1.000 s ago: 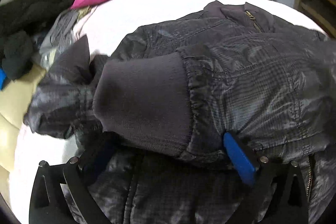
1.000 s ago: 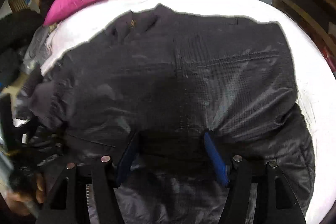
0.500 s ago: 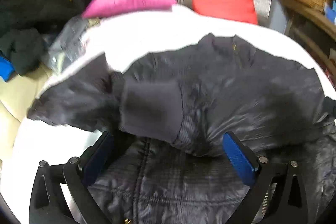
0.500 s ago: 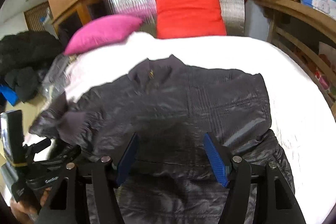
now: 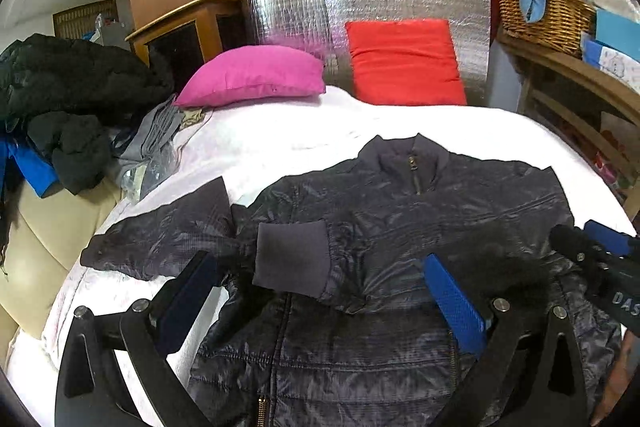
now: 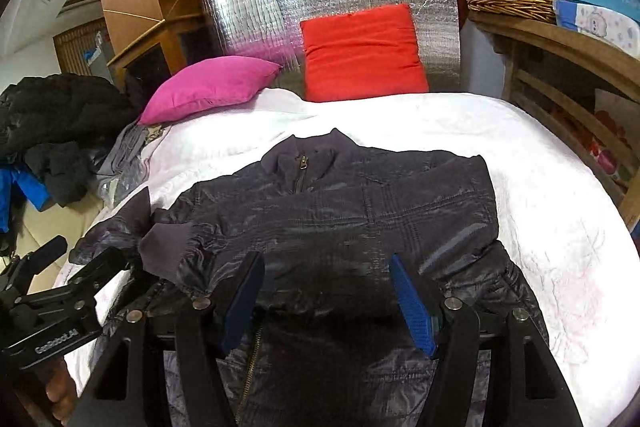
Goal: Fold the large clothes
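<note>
One view only: jacket's (image 5: 400, 227) outflung sleeve (image 5: 160, 239).

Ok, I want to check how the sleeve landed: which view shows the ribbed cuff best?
The left wrist view: the ribbed cuff lies flat and whole across the jacket front, near centre. In the right wrist view the cuff sits off to the left, crumpled and partly hidden behind the left gripper.
</note>
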The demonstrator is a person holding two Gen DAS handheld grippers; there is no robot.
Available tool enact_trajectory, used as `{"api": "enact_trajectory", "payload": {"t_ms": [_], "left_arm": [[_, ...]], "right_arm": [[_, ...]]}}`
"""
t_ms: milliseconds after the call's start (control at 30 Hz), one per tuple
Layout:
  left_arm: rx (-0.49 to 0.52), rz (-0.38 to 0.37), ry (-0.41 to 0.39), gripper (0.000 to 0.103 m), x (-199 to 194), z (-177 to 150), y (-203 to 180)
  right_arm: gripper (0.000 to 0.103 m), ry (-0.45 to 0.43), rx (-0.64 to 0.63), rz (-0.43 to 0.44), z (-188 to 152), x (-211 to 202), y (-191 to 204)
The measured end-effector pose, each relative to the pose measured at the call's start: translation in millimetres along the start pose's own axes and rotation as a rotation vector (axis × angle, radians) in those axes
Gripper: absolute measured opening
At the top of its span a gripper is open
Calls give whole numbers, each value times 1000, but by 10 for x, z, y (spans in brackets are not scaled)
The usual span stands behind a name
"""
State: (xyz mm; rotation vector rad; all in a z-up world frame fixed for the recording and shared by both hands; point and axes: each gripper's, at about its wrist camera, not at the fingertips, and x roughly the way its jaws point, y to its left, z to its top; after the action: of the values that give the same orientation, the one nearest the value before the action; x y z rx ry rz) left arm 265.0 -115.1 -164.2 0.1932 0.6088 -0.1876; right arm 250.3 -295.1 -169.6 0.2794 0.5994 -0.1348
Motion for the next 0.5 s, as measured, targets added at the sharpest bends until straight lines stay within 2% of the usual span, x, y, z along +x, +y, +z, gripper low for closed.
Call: {"api": "enact_trajectory", "payload": {"t_ms": [500], "left_arm": [[-4, 7, -9, 103, 11, 51, -15]], "right_arm": [[69, 8, 1, 9, 19, 66, 1]]}}
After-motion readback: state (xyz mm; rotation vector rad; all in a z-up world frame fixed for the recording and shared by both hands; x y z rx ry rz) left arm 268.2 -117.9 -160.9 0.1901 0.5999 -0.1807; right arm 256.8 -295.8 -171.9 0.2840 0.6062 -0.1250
